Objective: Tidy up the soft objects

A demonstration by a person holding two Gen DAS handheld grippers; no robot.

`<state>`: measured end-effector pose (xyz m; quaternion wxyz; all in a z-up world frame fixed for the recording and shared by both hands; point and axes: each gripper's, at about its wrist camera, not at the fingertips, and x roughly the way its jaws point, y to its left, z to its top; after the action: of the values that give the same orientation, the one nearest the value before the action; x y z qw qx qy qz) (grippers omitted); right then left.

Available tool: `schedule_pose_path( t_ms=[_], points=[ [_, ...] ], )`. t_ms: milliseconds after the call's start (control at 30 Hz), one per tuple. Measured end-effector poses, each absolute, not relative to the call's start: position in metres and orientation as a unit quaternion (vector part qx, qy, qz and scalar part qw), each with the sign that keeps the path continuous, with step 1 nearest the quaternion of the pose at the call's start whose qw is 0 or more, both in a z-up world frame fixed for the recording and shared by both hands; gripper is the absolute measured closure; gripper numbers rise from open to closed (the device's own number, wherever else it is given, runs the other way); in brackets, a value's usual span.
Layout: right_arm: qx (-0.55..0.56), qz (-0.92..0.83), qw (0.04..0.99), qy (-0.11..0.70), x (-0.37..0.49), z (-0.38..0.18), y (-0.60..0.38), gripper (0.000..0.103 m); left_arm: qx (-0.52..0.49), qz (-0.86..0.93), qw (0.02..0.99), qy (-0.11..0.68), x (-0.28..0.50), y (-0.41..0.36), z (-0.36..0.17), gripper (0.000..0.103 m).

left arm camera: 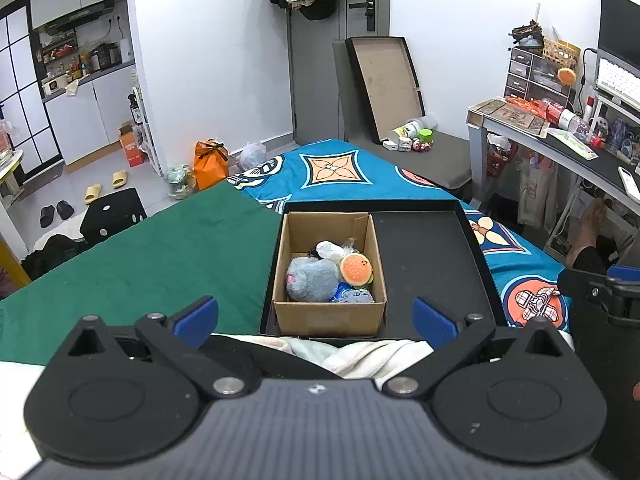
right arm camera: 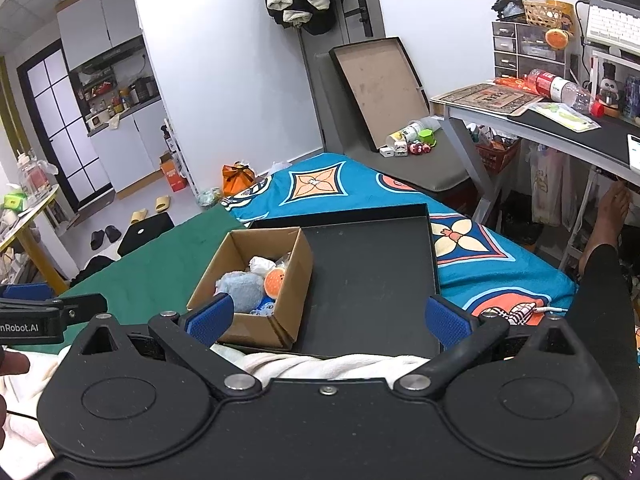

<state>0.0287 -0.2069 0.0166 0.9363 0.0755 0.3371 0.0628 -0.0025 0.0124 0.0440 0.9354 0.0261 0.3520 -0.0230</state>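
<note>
Both the left gripper (left arm camera: 316, 318) and the right gripper (right arm camera: 326, 318) are wide open and hold nothing, while the soft toys (left arm camera: 330, 274) sit in the cardboard box (left arm camera: 328, 316), at 9 o'clock inside the black tray (left arm camera: 432, 256).

Ahead of your grippers, the bed (left arm camera: 340, 176) carries a green cloth (left arm camera: 160, 256) on the left and a black tray (left arm camera: 432, 256) straight ahead.
</note>
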Motion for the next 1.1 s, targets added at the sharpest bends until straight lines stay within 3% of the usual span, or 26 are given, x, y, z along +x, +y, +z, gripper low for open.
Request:
schedule_pose_path(
  t_ms=[1100],
  points=[
    [0.07, 0.061, 0.938, 0.335, 0.027, 0.0198, -0.2046, 0.0, 0.021, -0.022, 0.934, 0.356, -0.0051, 0.0174, 0.035, 0.001]
  ],
)
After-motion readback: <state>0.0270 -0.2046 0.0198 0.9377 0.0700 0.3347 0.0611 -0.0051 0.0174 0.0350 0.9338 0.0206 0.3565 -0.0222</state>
